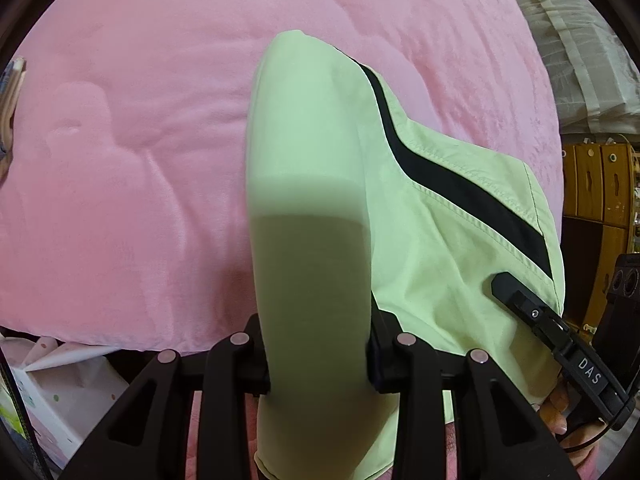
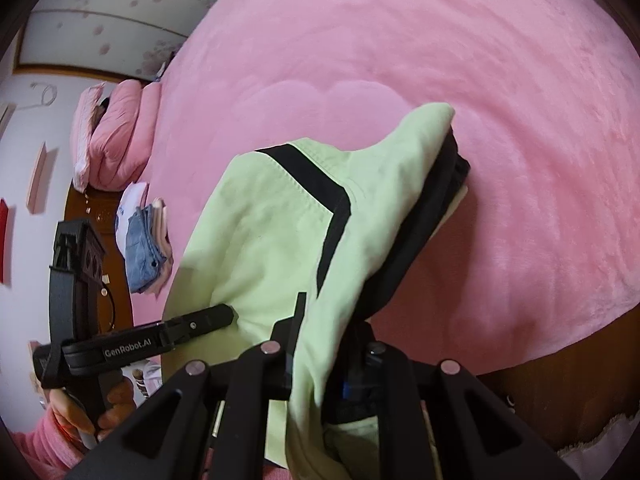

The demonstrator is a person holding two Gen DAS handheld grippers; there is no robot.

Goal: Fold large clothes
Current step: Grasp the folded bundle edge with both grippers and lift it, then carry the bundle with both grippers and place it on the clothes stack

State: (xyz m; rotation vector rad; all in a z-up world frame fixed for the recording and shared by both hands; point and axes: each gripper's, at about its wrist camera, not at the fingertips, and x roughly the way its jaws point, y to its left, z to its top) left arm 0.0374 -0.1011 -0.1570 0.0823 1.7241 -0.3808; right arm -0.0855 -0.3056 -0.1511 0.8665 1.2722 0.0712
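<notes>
Both your left gripper (image 1: 318, 364) and right gripper (image 2: 316, 376) pinch the green garment (image 1: 420, 240); lower it evenly onto the pink bed (image 1: 140, 160).

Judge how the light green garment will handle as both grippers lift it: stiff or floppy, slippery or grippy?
The green garment is probably floppy: it drapes and sags between the left gripper and the right gripper. Its smooth woven look suggests it is light and may slip. The pink blanket would likely drag on it.

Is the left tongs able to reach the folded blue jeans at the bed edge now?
Probably not: the left tongs are shut on the light green garment with black stripe, which the right tongs also hold. The folded blue jeans lie apart, beyond it.
</notes>
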